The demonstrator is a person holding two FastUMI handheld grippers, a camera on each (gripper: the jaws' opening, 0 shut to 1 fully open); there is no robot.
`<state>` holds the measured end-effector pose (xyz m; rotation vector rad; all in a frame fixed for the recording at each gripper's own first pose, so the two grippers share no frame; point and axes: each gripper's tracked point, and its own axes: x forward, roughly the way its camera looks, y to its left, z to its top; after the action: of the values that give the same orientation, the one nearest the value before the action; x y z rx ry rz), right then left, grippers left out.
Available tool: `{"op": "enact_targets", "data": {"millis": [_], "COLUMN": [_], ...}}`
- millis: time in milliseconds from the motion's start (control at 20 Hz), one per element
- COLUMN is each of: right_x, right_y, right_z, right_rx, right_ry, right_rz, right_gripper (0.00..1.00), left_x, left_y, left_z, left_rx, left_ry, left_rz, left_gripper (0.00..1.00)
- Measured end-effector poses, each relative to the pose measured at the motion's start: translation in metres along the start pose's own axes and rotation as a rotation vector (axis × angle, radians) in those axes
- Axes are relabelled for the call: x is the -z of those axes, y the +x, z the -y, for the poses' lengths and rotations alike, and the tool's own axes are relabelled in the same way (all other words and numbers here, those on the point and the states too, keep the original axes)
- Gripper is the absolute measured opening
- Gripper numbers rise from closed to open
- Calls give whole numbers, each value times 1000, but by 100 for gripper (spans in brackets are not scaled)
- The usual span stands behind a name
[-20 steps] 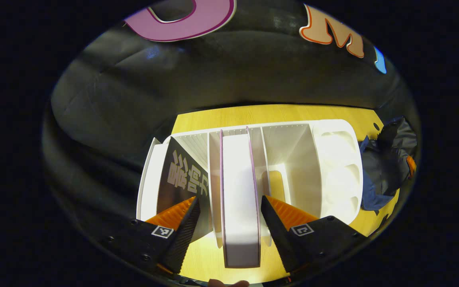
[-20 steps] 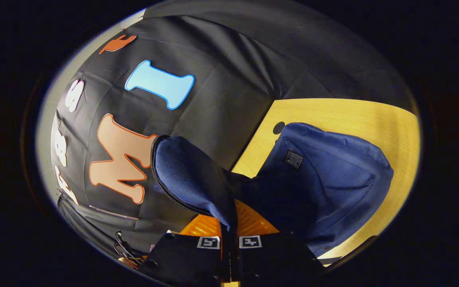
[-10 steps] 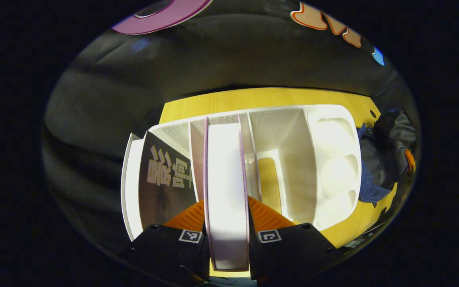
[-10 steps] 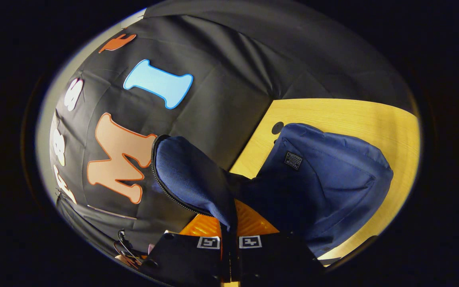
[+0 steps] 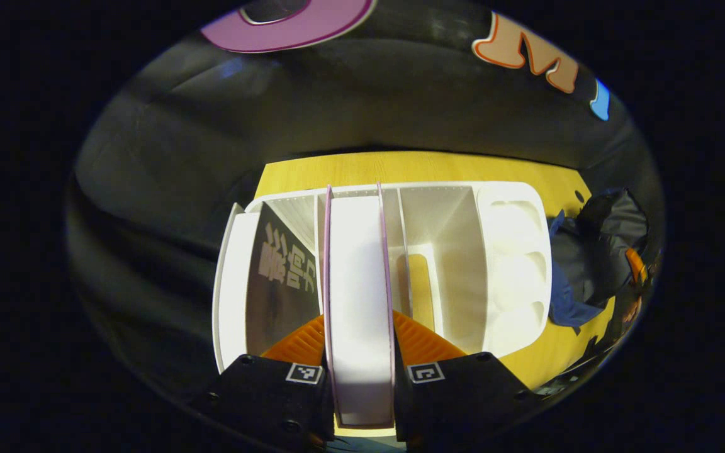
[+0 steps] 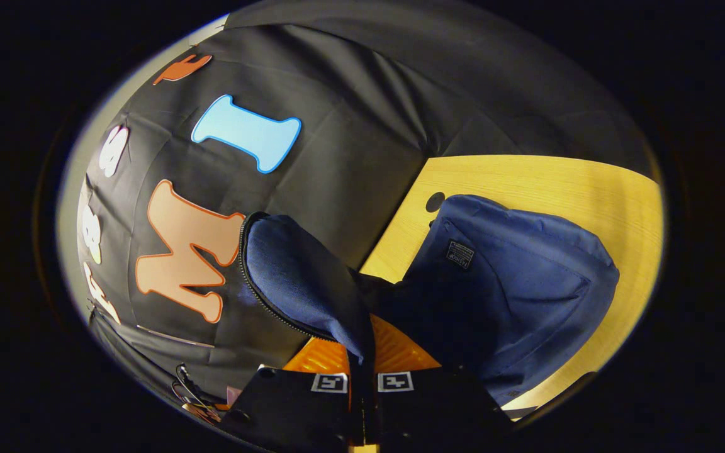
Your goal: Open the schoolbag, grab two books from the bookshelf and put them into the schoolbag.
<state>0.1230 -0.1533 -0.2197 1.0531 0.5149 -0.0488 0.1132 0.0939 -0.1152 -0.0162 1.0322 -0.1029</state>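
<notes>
The blue schoolbag point(image 6: 513, 283) lies unzipped near the surface's point(image 6: 545, 179) back edge, and the right gripper point(image 6: 362, 352) is pinched tight on its opened flap point(image 6: 303, 283), holding the mouth up. So the opening looks done. The left gripper point(image 5: 359, 343) is clamped on the white-paged book point(image 5: 357, 296) standing in the white bookshelf point(image 5: 513, 251), beside a dark book point(image 5: 281, 277). Neither book is in the bag yet; both transfers remain.

Blue schoolbag point(image 6: 513, 283) lies unzipped, flap point(image 6: 299, 283) lifted. White bookshelf point(image 5: 513, 251) holds 2 upright books: a pink-edged one point(image 5: 359, 296) and a black one point(image 5: 281, 283).
</notes>
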Motion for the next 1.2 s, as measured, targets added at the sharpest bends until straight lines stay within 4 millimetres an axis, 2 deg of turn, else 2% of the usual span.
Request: {"op": "enact_targets", "data": {"millis": [450, 700, 1000, 1200], "right_x": [-2, -3, -2, -2], "right_y": [-1, 0, -1, -1], "right_z": [1, 1, 3, 3], "right_rx": [20, 27, 31, 33], "right_ry": [-1, 1, 8, 6], "right_rz": [0, -1, -2, -2], "right_gripper": [3, 4, 3, 4], "left_x": [-28, -43, -51, -52], "left_y": [-65, -103, -131, -142], "left_z": [-23, -27, -22, -22], "left_rx": [115, 196, 297, 343], "left_ry": [-172, -261, -363, -398], "left_rz": [173, 254, 306, 330], "left_gripper": [31, 33, 31, 32]}}
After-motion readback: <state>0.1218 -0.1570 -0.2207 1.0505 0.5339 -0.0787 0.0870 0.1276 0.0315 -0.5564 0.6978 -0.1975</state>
